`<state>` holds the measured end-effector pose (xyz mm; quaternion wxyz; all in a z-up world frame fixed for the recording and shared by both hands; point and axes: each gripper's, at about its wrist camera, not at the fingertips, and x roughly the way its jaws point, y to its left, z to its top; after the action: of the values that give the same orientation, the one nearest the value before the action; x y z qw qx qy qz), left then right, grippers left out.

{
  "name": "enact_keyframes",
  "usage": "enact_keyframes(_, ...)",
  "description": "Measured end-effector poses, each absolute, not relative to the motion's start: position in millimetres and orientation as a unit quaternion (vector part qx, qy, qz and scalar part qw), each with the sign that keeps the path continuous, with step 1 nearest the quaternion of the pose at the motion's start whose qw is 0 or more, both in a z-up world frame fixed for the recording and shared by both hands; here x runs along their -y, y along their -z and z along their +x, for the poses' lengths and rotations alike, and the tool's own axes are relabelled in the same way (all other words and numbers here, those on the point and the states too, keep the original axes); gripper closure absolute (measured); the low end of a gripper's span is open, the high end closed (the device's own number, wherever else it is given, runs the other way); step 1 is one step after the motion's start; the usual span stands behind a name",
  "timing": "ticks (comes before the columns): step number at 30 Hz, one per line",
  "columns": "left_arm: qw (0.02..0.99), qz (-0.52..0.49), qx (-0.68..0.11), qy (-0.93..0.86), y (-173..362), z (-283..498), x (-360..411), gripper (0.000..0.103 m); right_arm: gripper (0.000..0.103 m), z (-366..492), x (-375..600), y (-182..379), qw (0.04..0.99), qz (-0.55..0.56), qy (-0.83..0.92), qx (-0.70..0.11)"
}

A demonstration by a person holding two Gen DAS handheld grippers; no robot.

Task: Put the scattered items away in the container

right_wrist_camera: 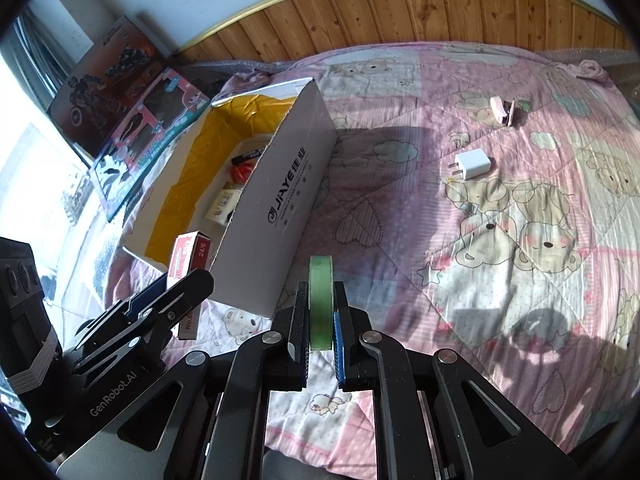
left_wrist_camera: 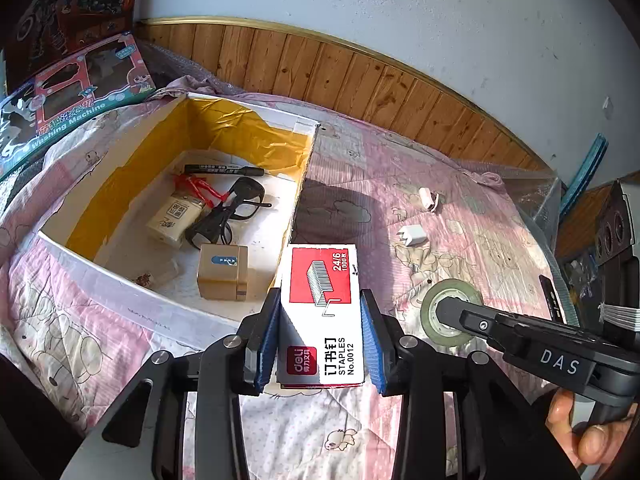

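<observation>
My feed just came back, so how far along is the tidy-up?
Done: the box already holds a marker, sunglasses, a beige case and a small tan cube. In hand: the left gripper clamps the staples box near the box wall, and the right gripper clamps the green tape roll. Left on the quilt: the white charger and a small pink clip.

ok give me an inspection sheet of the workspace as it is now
Surface: pink bear-print quilt on a bed.
Job's things: cardboard box already holds a marker, glasses and small boxes; white charger and pink clip lie loose.
Clutter: toy boxes behind the container.
Grippers: left gripper shut on staples box; right gripper shut on tape roll.
Cables: nothing seen.
Surroundings: wood-panelled wall.
</observation>
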<state>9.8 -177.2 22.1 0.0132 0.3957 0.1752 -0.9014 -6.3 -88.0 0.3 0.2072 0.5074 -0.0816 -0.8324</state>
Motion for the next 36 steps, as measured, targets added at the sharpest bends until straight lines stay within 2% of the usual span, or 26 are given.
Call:
enact_keyframes(19,0.024,0.38,-0.207,0.901,-33,24,208,0.064,0.093,-8,125,-19,0.241,0.494,0.833,0.058)
enact_keyframes(36,0.076,0.379,-0.215,0.897,-41,26,248,0.064,0.093,-14,177,-49,0.289,0.47,0.834,0.013)
